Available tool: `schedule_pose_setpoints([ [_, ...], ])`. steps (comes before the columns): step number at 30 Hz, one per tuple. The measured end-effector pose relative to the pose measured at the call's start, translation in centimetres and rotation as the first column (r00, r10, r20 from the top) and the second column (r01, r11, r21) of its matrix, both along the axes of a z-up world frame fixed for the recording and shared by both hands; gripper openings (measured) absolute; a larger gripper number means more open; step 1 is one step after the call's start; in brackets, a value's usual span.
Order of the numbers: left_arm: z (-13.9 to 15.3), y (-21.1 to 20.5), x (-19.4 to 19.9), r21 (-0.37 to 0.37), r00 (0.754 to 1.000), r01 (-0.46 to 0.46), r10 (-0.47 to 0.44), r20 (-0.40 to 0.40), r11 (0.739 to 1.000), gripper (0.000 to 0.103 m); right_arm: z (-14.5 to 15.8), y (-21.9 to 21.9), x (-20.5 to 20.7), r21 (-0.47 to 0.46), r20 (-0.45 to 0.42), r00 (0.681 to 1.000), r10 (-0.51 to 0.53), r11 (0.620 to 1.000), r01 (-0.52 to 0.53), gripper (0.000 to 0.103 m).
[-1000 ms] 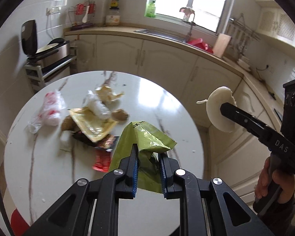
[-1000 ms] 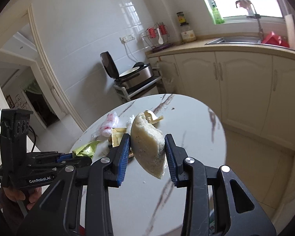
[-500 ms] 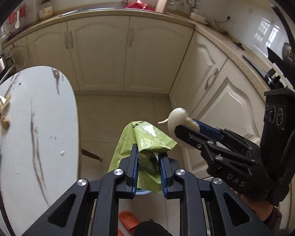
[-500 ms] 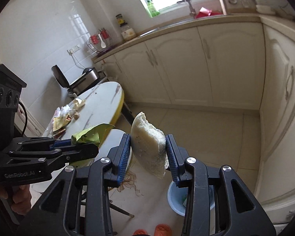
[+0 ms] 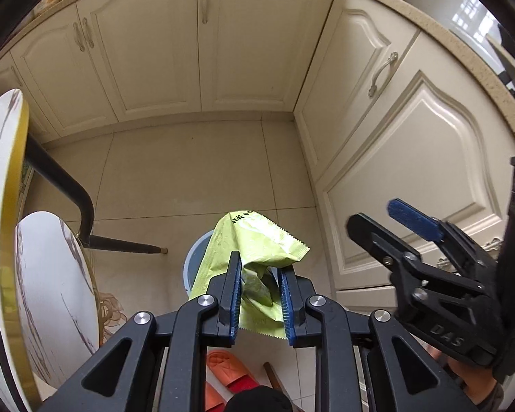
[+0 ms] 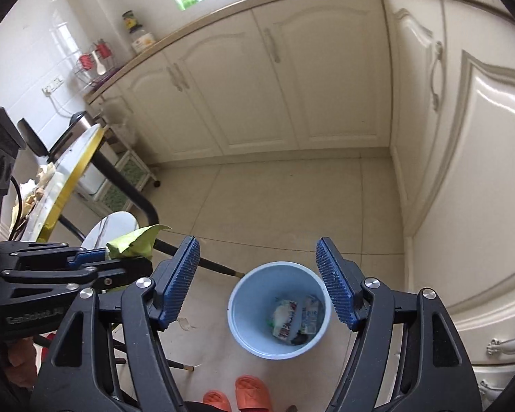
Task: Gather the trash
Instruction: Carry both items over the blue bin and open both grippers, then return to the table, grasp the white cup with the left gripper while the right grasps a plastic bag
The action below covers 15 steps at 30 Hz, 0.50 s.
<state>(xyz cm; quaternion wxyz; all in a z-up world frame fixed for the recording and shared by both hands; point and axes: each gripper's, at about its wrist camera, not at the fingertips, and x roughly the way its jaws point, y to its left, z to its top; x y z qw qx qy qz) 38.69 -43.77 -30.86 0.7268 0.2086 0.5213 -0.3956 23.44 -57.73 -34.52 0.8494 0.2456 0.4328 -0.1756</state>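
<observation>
hovering over the bin [image 6: 278,309], right gripper [image 6: 257,283] gapes empty; left gripper [image 5: 260,295] pinches the green wrapper [image 5: 254,257] just left of it. light foil could flutter past the rim if dropped off-centre.

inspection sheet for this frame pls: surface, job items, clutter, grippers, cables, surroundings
Surface: tiled floor; round marble table with a yellow rim at left, scraps on it.
Job's things: green wrapper pinched in the left gripper; blue bin on the floor, holding wrappers and a pale lump.
Clutter: orange slippers near the bin; a small pale scrap on the floor left of it.
Grippers: left shut on the wrapper, above the bin; right gripper open, nothing between its fingers, bin seen through the gap.
Cables: black cable by the left gripper body.
Surroundings: cream cabinets, countertop with jar, window above.
</observation>
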Motion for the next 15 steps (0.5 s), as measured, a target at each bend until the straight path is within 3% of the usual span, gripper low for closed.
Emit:
schedule_pose_setpoints([
  [2,-0.5,-0.8,0.3,0.012,1.000,-0.004,0.004,0.011,1.000,0.026,0.1,-0.3,-0.5,-0.007,-0.007,1.000,-0.014,1.000,0.014,0.068],
  [4,-0.6,-1.4,0.3,0.013,1.000,-0.008,0.008,0.029,1.000,0.057,0.3,-0.5,-1.0,-0.009,-0.010,1.000,-0.026,1.000,0.026,0.068],
  [6,-0.3,-1.7,0.2,-0.005,0.998,-0.012,0.012,0.057,1.000,0.071,0.5,-0.7,-1.3,-0.005,-0.004,0.999,-0.033,0.999,0.033,0.068],
  [15,3.8,0.4,-0.3,-0.058,0.988,-0.071,0.079,0.135,0.996,0.077,3.9,1.5,-2.0,-0.032,0.042,0.999,-0.005,0.999,0.006,0.068],
])
